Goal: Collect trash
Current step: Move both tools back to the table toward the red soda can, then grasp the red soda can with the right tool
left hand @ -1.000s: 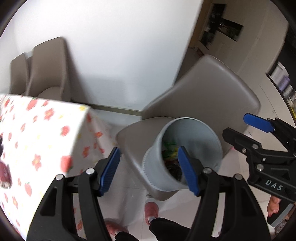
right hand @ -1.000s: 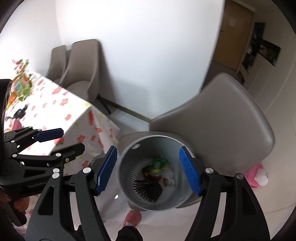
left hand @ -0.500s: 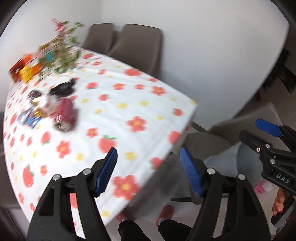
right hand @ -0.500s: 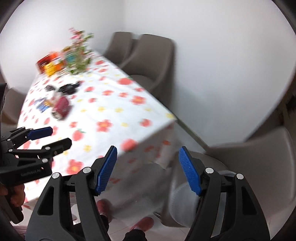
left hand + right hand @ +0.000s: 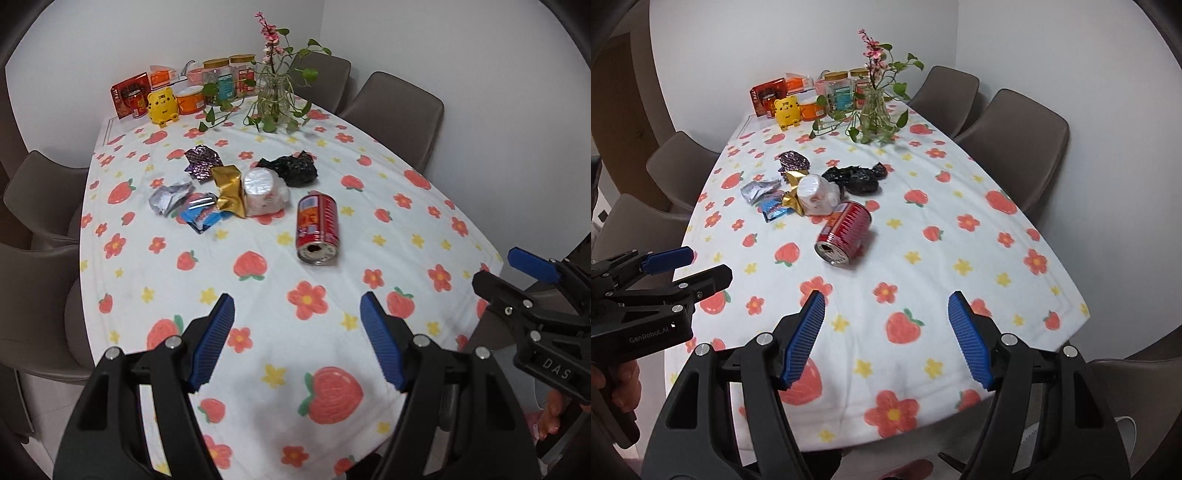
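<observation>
White walls and grey chairs (image 5: 399,110) surround a long table (image 5: 424,236) covered in a cloth printed with strawberries and flowers. Trash sits in a loose pile around the middle of it: a red can (image 5: 317,229) lying on its side with the open end facing the cameras, and just behind it a clear plastic cup (image 5: 263,192) touching a gold wrapper (image 5: 229,189). Then there's a black plastic bag (image 5: 291,169) beside the cup, a purple wrapper (image 5: 202,161), a silver one (image 5: 169,197) and a blue one (image 5: 201,217). At the far end are a vase of greenery (image 5: 275,98), some jars (image 5: 231,75), a yellow toy (image 5: 161,107) and a red box (image 5: 129,94).

Both tongs hover over the near edge, well apart from the trash. The left gripper (image 5: 297,343) is spread wide with nothing in it, and so is the right gripper (image 5: 886,339).
</observation>
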Motion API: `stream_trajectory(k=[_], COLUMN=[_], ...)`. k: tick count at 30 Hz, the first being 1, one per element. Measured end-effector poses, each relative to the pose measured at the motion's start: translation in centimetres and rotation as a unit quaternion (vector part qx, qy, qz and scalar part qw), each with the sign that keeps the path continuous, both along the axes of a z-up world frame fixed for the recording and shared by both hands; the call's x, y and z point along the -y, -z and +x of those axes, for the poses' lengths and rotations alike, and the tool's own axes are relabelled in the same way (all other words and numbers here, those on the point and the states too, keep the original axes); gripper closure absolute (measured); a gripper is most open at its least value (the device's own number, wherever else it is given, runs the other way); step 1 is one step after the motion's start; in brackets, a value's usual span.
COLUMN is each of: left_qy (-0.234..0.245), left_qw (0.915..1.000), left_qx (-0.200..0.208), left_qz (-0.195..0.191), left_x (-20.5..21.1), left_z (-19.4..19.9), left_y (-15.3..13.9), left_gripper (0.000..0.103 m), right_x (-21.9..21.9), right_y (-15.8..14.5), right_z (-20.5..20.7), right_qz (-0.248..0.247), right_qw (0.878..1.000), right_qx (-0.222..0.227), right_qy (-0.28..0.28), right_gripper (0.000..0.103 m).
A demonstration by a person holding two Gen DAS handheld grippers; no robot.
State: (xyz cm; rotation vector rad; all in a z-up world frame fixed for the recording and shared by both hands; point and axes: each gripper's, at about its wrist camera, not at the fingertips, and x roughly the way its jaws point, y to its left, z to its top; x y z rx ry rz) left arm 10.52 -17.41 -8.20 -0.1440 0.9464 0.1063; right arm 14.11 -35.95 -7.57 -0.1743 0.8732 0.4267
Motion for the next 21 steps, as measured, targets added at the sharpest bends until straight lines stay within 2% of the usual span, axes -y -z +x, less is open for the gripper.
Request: stream_trajectory(k=[8,18,21], left_qy=[0.013,0.009,0.014], left_qw=[0.9998,0.9999,0.9998], left_qx=[0.008,-0.004,-0.012], left_qz=[0.009,-0.001,0.006], left_x=[-5.0,-7.9,-8.5], left_z=[3.7,9.1,9.9], left_y=[0.6,3.2,4.1], left_gripper=[0.032,0.032,0.032], right_x=[-6.4,-10.3,-11.0], right_y=[1.2,5.0,6.3], right_z=[2.8,7.8,9.0], right_qz=[-0.006,-0.028,-0.036], right_qw=[1.000,0.999,0.998], right_qx=[-0.001,-0.028,-0.034], right_qy=[0.027,0.030,0.034], right_gripper=[0.036,0.036,0.033])
